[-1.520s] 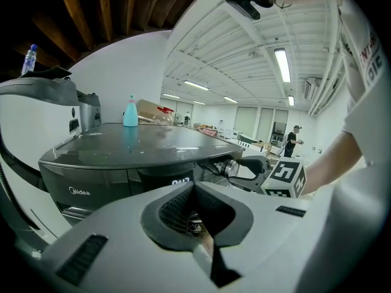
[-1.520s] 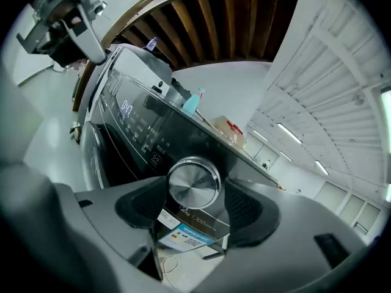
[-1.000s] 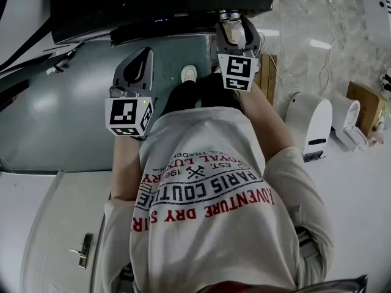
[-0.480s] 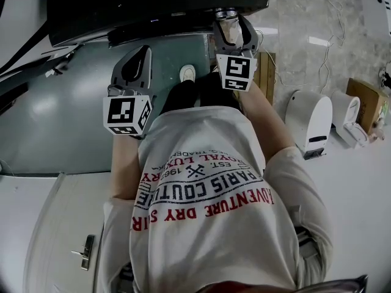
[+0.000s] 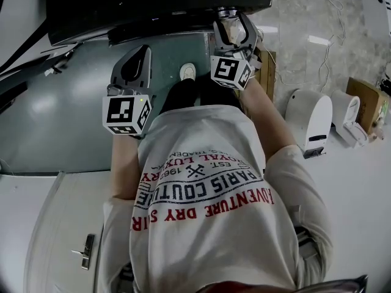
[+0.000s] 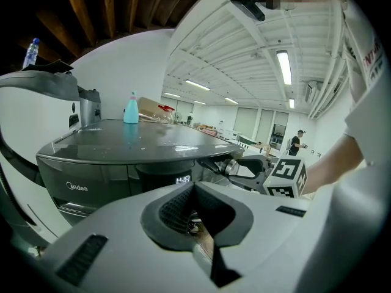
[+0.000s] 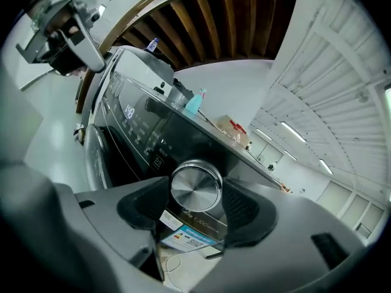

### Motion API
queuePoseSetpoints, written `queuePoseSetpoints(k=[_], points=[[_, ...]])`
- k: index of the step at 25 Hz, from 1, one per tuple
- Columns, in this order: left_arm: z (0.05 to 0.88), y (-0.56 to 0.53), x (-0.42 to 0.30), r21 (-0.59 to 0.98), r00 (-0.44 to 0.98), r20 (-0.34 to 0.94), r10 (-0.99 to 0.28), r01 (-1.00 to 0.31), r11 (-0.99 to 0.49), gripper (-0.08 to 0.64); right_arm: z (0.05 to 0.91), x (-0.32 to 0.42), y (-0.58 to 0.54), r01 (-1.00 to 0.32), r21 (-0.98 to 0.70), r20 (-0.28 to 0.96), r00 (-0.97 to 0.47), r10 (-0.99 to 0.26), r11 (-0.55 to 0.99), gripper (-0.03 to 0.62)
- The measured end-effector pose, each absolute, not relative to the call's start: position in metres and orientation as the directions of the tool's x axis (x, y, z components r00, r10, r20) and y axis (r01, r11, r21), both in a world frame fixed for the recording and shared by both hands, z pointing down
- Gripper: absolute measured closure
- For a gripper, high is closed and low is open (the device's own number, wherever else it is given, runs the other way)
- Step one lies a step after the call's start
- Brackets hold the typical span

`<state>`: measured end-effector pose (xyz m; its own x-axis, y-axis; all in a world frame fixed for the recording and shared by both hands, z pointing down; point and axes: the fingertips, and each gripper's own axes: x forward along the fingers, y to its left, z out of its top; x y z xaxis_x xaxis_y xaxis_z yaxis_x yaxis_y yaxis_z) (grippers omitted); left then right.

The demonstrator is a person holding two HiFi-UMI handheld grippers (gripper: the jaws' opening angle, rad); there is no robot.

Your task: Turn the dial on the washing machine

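The dark grey washing machine (image 5: 153, 5) stands in front of me, its lit display (image 6: 183, 179) showing in the left gripper view. Its round silver dial (image 7: 195, 185) sits between the pads of my right gripper (image 7: 197, 195), which press on both sides of it. From the head view the right gripper (image 5: 231, 22) reaches the dial (image 5: 227, 12) at the panel's right end, its marker cube tilted. My left gripper (image 5: 135, 60) hangs apart to the left, below the panel. Its jaws (image 6: 194, 215) are shut on nothing.
A blue bottle (image 6: 131, 108) and a clear water bottle (image 7: 153, 44) stand on the machine's top. On the floor to the right are a white appliance (image 5: 310, 124), a cardboard box (image 5: 365, 105) and a wooden panel (image 5: 267, 72).
The right gripper has rolled on the dial: its marker cube was square before and now sits tilted. The left gripper has hardly moved.
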<state>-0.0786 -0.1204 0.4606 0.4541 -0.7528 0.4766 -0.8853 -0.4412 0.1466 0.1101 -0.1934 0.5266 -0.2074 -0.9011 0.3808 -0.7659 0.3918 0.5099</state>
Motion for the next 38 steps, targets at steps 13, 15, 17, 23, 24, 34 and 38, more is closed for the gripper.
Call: queuePoseSetpoints(k=[13, 15, 17, 23, 24, 34, 38], points=[[0.459, -0.126, -0.076, 0.148, 0.464, 0.468, -0.752, -0.88, -0.451, 0.544, 0.524, 0.114, -0.198, -0.917, 0.153, 0.427, -0.276, -0.861, 0.369, 0.31], [0.457, -0.126, -0.072, 0.143, 0.471, 0.464, -0.75, -0.876, -0.461, 0.545, 0.525, 0.119, -0.197, -0.937, 0.062, 0.429, -0.286, -0.857, 0.343, 0.31], [0.457, -0.127, -0.071, 0.14, 0.473, 0.465, -0.749, -0.874, -0.465, 0.545, 0.527, 0.122, -0.197, -0.944, 0.016, 0.428, -0.292, -0.855, 0.33, 0.31], [0.461, -0.127, -0.07, 0.142, 0.472, 0.474, -0.743, -0.874, -0.464, 0.543, 0.525, 0.119, -0.198, -0.936, 0.044, 0.415, -0.302, -0.858, 0.351, 0.31], [0.462, -0.126, -0.07, 0.143, 0.473, 0.475, -0.742, -0.874, -0.465, 0.544, 0.521, 0.117, -0.198, -0.931, 0.082, 0.403, -0.295, -0.866, 0.355, 0.308], [0.47, -0.117, -0.063, 0.145, 0.483, 0.494, -0.723, -0.866, -0.479, 0.544, 0.533, 0.114, -0.192, -0.715, 0.552, 0.404, -0.22, -0.888, 0.429, 0.301], [0.472, -0.113, -0.065, 0.146, 0.479, 0.5, -0.721, -0.868, -0.475, 0.544, 0.534, 0.111, -0.196, -0.674, 0.607, 0.399, -0.201, -0.895, 0.422, 0.3]])
